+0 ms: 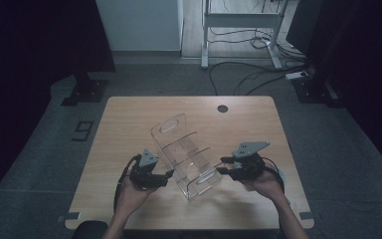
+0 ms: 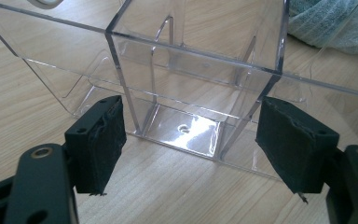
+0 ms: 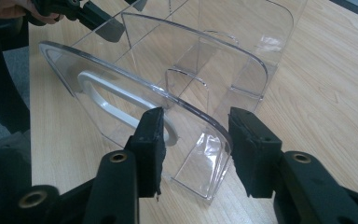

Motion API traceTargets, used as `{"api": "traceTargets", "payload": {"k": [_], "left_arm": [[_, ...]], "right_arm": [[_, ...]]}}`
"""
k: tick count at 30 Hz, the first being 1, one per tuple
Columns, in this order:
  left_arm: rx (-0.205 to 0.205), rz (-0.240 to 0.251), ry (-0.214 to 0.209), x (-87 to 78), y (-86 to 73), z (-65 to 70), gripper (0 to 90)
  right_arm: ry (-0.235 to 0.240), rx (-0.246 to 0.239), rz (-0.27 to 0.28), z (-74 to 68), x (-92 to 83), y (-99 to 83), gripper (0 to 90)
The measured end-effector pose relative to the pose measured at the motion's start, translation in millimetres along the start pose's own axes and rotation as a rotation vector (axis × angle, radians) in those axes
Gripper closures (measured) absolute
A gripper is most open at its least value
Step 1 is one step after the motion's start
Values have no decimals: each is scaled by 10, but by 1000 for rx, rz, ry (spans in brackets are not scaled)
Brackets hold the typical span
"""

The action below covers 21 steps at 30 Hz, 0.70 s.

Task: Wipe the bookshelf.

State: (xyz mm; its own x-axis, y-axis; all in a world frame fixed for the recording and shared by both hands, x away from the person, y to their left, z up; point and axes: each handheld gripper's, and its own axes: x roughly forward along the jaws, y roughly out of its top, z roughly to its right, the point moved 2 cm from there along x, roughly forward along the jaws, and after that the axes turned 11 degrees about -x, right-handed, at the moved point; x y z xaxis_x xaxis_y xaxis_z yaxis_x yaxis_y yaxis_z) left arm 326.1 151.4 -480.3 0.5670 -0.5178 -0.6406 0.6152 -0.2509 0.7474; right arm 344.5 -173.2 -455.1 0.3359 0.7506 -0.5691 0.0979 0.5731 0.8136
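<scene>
While the clear rack (image 1: pixel 186 157) lay tilted at mid-surface (image 1: pixel 129 119) in the high view, the left claw (image 1: pixel 168 175) sat at its left side and the right claw (image 1: pixel 222 168) at its near right end. Along the left claw (image 2: pixel 186 140), the pads stood apart, the rack (image 2: pixel 191 56) just beyond them, untouched. Along the right claw (image 3: pixel 196 149), the pads straddled the rack's (image 3: pixel 135 70) end wall by its handle slot, not visibly pressing.

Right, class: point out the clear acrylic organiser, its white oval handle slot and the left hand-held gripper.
Clear acrylic organiser (image 1: pixel 186 154), high view, on a middle divider.
White oval handle slot (image 3: pixel 116 100), right gripper view, on its white rim.
Left hand-held gripper (image 2: pixel 189 140), left gripper view, midway between its fingertips.
</scene>
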Motion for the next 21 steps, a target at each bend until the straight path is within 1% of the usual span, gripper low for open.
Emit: {"api": "traceTargets", "payload": {"k": [4, 8, 14, 15, 17, 21], "left_arm": [[-17, 12, -21, -56, 1, -26, 239], [-1, 14, -33, -128, -9, -19, 239], [4, 18, -47, -221, -31, -14, 240], [3, 21, -58, -229, -31, -19, 239], [-14, 34, -79, -251, -24, -30, 240], [-18, 44, -73, -256, -12, -39, 245]], "right_arm": [[12, -12, 0, -23, 6, 10, 626], [19, -28, -6, -57, 34, 41, 658], [22, -45, -11, -126, 91, 95, 707], [25, -49, -10, -136, 100, 102, 717], [33, -51, -7, -150, 116, 113, 730], [39, -55, -5, -167, 134, 128, 740]]}}
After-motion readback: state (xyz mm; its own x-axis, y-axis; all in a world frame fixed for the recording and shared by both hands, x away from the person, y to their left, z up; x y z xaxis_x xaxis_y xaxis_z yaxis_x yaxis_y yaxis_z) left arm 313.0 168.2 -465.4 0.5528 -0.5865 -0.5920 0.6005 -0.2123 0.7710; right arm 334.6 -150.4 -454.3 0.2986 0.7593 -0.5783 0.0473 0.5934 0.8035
